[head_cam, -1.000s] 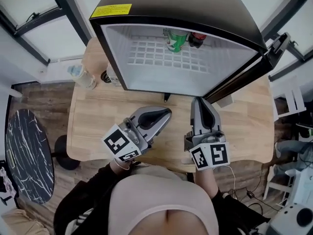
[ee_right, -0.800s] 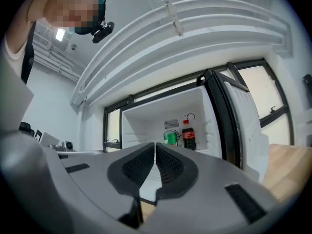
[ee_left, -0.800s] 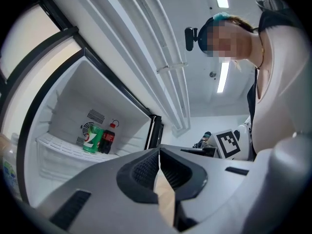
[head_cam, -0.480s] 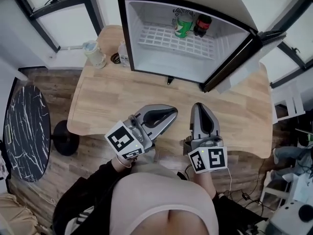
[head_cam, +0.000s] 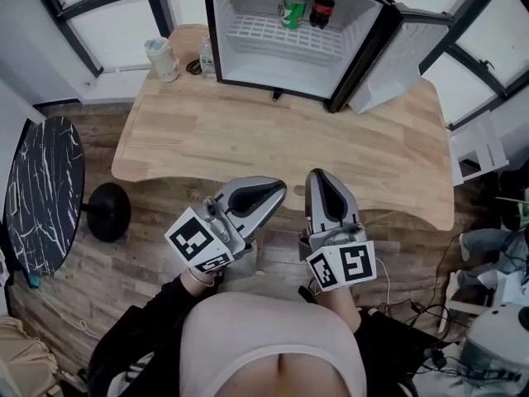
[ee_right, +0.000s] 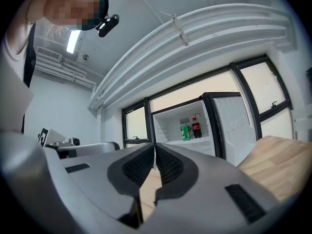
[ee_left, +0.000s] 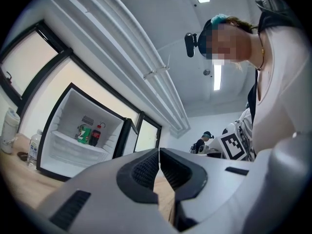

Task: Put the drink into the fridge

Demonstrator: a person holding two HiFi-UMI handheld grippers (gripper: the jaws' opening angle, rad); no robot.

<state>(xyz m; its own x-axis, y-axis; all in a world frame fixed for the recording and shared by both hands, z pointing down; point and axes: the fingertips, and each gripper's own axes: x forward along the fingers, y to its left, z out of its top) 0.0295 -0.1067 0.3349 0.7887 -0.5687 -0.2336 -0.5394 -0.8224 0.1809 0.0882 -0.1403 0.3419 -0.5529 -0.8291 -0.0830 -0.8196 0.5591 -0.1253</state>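
The small fridge (head_cam: 248, 48) stands open on the far side of the wooden table (head_cam: 273, 147), its door (head_cam: 388, 56) swung right. Inside on the shelf stand a green can (head_cam: 291, 11) and a dark cola bottle (head_cam: 321, 8); the same two drinks show as the can (ee_left: 84, 133) (ee_right: 185, 132) and the bottle (ee_left: 96, 136) (ee_right: 196, 128) in both gripper views. My left gripper (head_cam: 281, 190) and right gripper (head_cam: 317, 177) hover side by side off the table's near edge, close to my body, both shut with nothing between the jaws.
Left of the fridge on the table stand a clear water bottle (head_cam: 207, 55), a whitish jug (head_cam: 161, 59) and a small dark round thing (head_cam: 193, 68). A round black marble side table (head_cam: 41, 193) stands on the wood floor at left. Cables lie on the floor at right.
Both grippers have drawn back from the fridge, from over the table to beyond its near edge. The fridge has receded toward the top of the head view. The jaws stayed shut.
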